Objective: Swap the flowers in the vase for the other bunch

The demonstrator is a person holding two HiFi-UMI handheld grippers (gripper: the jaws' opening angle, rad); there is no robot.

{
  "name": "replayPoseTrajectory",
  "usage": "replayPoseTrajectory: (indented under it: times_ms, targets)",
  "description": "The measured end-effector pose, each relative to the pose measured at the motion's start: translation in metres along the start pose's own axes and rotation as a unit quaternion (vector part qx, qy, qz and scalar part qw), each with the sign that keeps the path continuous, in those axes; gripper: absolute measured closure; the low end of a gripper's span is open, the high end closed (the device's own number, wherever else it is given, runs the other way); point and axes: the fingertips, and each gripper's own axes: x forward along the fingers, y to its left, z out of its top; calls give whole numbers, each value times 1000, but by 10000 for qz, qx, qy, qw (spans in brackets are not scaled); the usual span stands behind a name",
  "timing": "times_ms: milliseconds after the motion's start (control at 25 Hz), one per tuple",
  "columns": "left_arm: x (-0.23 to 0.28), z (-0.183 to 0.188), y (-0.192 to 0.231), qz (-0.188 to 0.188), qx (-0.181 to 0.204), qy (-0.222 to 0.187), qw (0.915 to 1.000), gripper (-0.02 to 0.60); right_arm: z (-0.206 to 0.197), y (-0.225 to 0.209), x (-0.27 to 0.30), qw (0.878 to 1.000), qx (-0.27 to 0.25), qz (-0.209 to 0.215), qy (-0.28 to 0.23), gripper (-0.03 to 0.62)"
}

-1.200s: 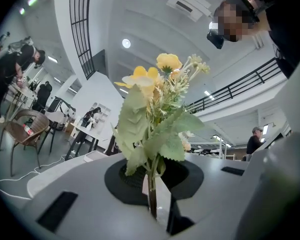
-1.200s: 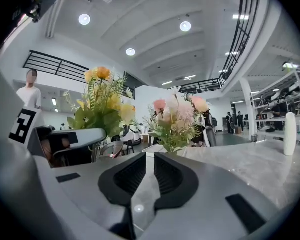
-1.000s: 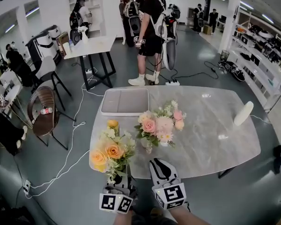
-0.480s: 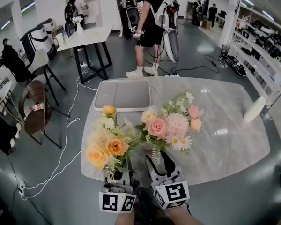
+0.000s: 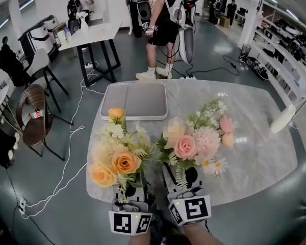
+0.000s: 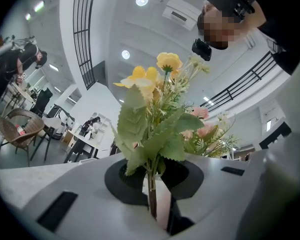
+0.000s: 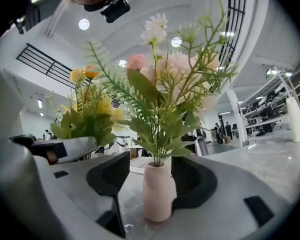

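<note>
Left hand-held gripper [image 5: 131, 197]: jaws narrow, clamped on the green stems of the yellow-and-orange artificial rose bunch [image 5: 123, 160]. The bunch is carried upright in the air just over the near counter edge, beside the vase.

Right hand-held gripper [image 5: 180, 178]: jaws wide, and they have just been opening. The small pale pink ceramic vase [image 7: 158, 191] stands between them on the white marble counter [image 5: 255, 157], with a clear gap at one pad, so it reads as let go. In it is the pink-and-white artificial bunch with fern sprigs [image 5: 196, 144].

Step, as I judge it: vase set down near the front edge, old bunch not yet out. The next move calls for the right jaws to rise to the pink bunch's stems above the vase mouth, close there and draw straight up. The vase is light and unheld, so it may lift or tip with the stems. The two bunches' foliage nearly touches, so the yellow one may snag.

Around: brown wicker chair [image 5: 33, 114] on the floor far left, grey flat rectangular tray [image 5: 134, 101] at the counter's far side, standing person in black [image 5: 166, 29] beyond it, white elongated object [image 5: 283, 119] at the right edge. None of these stands in the way.
</note>
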Motion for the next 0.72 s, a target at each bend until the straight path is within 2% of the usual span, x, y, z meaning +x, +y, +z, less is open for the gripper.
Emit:
replayPoseTrajectory:
  times_ms: [320,640,720]
  targets:
    - [6,-4,3,-230,102,48,9997,526,1,-6,17,9996,-164,-212,-104,345]
    - [8,-10,6,-255,-7,107,9996,526,4,-16,24,9991,49,-320,-256,347]
    - [8,-10,6,-265,-17,112,9996,526,4,-16,24,9991,26,-299,-287,367]
